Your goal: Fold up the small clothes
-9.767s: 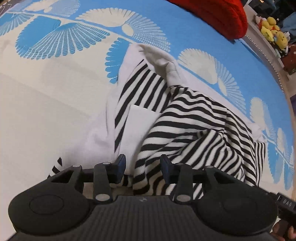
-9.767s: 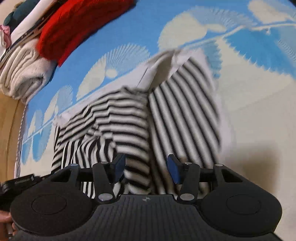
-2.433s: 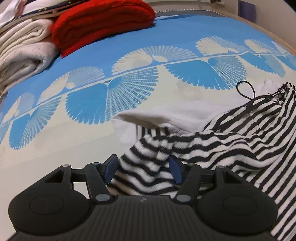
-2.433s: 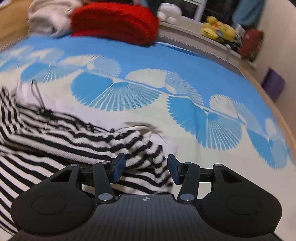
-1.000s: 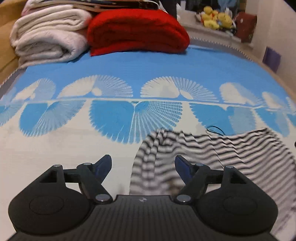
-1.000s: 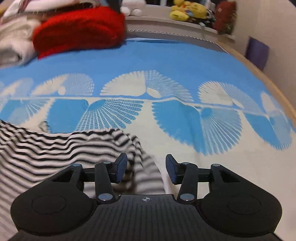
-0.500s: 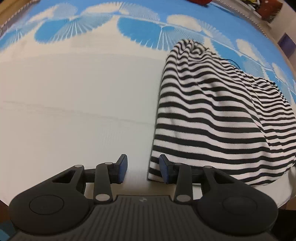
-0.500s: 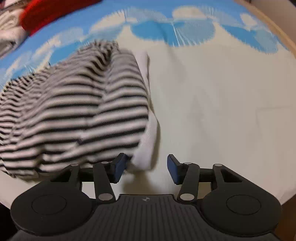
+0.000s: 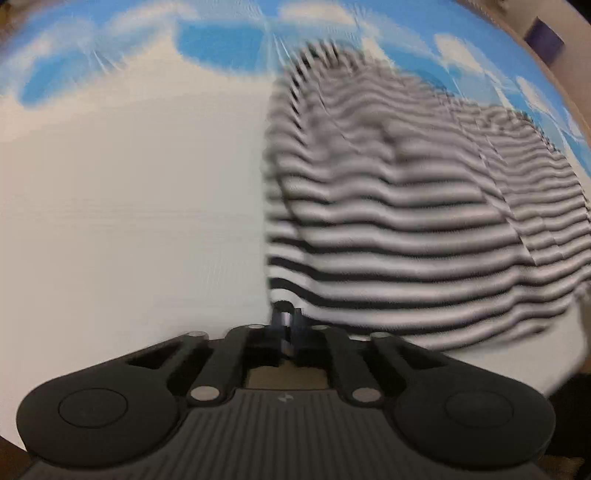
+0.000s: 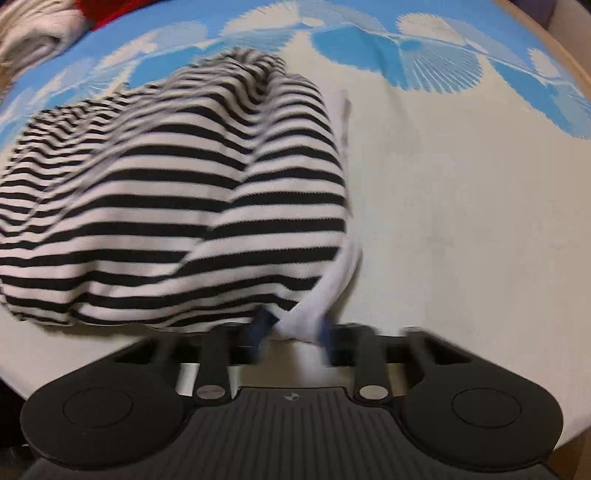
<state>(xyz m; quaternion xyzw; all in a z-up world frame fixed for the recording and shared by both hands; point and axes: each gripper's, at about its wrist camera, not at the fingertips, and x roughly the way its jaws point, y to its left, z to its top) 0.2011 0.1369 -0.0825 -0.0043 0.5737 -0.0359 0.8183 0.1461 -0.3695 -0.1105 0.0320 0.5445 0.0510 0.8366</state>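
A bed (image 9: 129, 192) fills both views, covered with a sheet that is cream near the cameras and blue with white fan shapes farther away. On the cream part lies the striped garment (image 10: 177, 199), black and white, bunched into a rounded heap with a white hem (image 10: 325, 291) along its near right edge. In the left wrist view the same garment (image 9: 424, 229) is blurred and lies to the right of centre.

At the far left corner of the right wrist view there are a folded pale blanket (image 10: 33, 33) and a bit of something red (image 10: 107, 14).

The left hand-held gripper (image 9: 287, 325) has its jaws pressed together at the near left corner of the garment; whether cloth is caught between them I cannot tell. The right hand-held gripper (image 10: 291, 328) is closing its jaws, and the white hem is between them, blurred.
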